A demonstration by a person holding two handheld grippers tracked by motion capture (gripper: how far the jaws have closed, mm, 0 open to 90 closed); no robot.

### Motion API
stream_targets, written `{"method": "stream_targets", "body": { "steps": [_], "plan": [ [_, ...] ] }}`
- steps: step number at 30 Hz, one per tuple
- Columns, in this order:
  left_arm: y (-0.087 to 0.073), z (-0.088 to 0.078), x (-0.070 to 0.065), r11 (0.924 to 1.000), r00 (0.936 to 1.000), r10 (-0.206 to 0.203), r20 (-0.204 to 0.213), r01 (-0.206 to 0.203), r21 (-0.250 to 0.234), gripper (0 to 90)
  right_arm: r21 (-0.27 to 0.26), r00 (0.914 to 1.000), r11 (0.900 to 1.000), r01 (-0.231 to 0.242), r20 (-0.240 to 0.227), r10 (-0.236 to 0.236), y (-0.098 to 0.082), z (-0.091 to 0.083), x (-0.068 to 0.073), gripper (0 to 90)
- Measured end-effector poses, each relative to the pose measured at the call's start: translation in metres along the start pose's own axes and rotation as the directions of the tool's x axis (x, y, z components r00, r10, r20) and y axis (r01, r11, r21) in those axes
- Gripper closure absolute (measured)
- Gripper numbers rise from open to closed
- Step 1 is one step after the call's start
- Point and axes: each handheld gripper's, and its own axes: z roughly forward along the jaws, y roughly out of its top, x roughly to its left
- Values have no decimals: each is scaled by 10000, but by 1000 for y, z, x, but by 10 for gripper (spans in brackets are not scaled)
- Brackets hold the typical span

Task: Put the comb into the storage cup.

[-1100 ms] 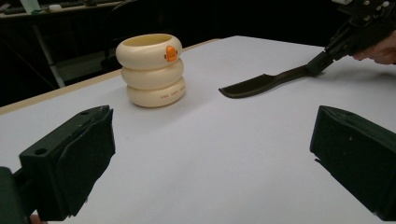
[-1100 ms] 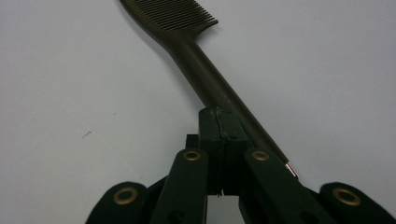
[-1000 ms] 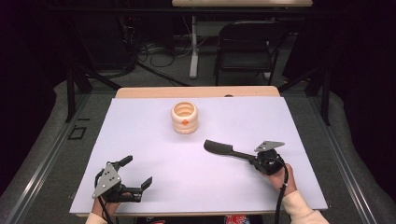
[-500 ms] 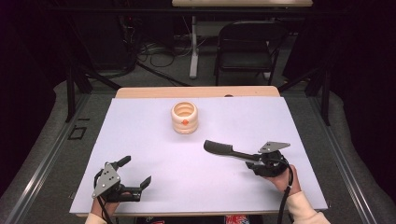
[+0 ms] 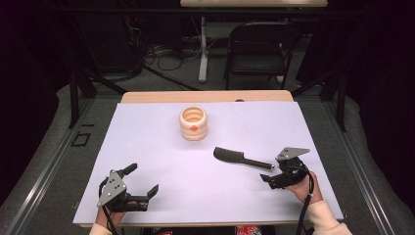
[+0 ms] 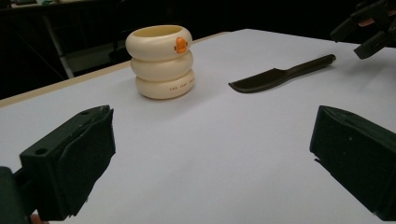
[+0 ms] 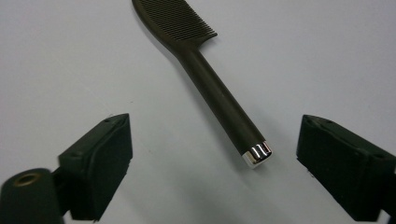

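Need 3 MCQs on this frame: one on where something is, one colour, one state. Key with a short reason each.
1. Where does the dark comb lie?
A. inside the cream holder
B. flat on the white table, between the holder and the right gripper
C. clamped in the left gripper

2. What colour is the small mark on the cream ringed holder?
A. orange
B. blue
C. green

3. How do the right gripper jaws stand?
A. shut on the comb handle
B. shut on nothing
C. open, the handle's silver tip between them, untouched

Answers:
1 B: the high view shows the comb lying flat on the table, apart from the holder.
2 A: the left gripper view shows an orange mark on the top ring.
3 C: the right gripper view shows both jaws wide apart, with table visible on either side of the tip.
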Motion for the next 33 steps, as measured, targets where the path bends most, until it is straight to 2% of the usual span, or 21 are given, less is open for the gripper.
{"method": "stream_targets", "body": {
  "steps": [8, 15, 22, 29, 30, 33],
  "plan": [
    [0, 0, 0, 10000, 9999, 5, -136, -5, 23, 1, 217, 9997, 9996, 182, -141, -179, 6, 1, -1, 8],
    [-1, 1, 0, 10000, 9999, -1, -128, 1, -8, 1, 245, 9987, 9985, 492, -147, -489, 12, 1, -2, 0],
    [-1, 1, 0, 10000, 9999, -19, -143, 19, 33, 1, 429, 9965, 9959, 796, -302, -784, 20, 7, -1, 0],
    [-1, 1, -1, 10000, 9999, 6, -154, -5, 23, 2, 857, 9905, 9873, 1336, -434, -1302, 29, 17, 3, 0],
    [-1, 1, -1, 10000, 9999, -2, -127, 2, 10, 1, 962, 9872, 9829, 1573, -433, -1538, 33, 19, 4, 0],
    [-1, 1, -1, 10000, 9999, -8, -122, 8, 13, 1, 1027, 9861, 9812, 1634, -467, -1594, 37, 20, 5, 0]
  ]
}}
